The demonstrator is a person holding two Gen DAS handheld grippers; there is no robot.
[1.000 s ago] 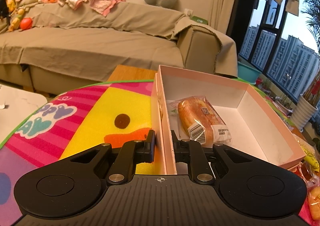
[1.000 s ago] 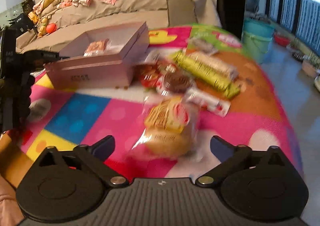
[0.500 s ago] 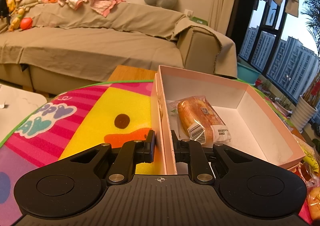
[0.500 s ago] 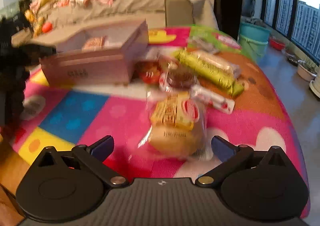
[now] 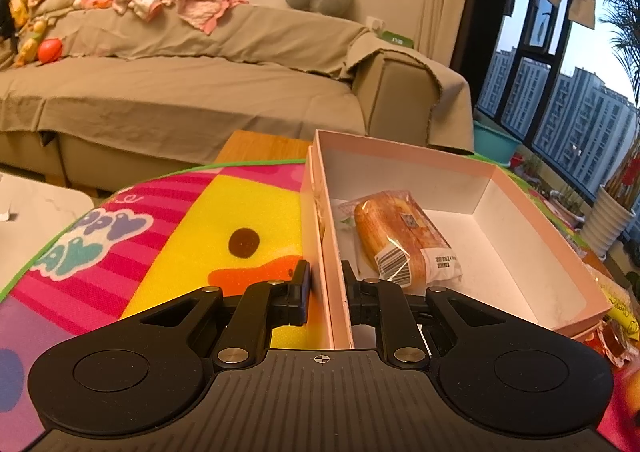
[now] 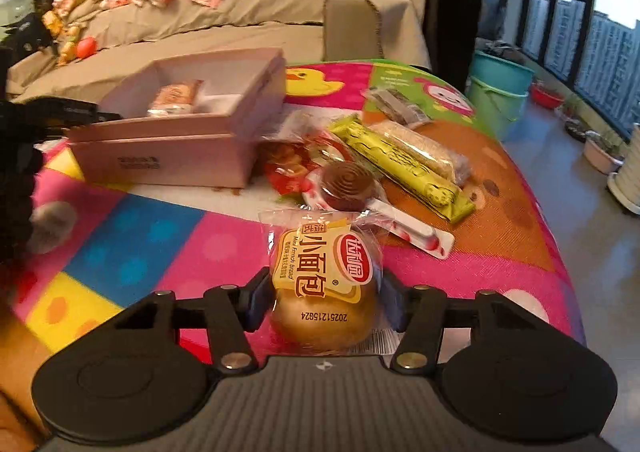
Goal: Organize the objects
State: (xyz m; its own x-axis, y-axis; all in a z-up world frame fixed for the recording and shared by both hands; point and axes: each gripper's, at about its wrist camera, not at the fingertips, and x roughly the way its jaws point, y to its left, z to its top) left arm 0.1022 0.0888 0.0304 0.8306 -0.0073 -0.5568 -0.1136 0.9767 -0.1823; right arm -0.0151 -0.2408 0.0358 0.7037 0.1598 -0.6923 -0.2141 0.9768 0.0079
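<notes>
Left wrist view: left gripper [image 5: 325,288] pinches the near wall of the pink box [image 5: 552,240], which stands on the play mat [image 5: 168,228]; one wrapped bread [image 5: 404,238] lies inside.
Right wrist view: right gripper [image 6: 325,302], jaws just closing, clasps the bun packet [image 6: 325,284] near the mat's front edge.
Direction: the box lies ahead and to the left.
Only here: loose snacks [image 6: 404,164] beside the box.

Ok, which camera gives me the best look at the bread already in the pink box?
The left wrist view: the wrapped bread lies close and sharp inside the pink box, barcode visible. The right wrist view shows it only small and far, partly behind the box wall.
</notes>
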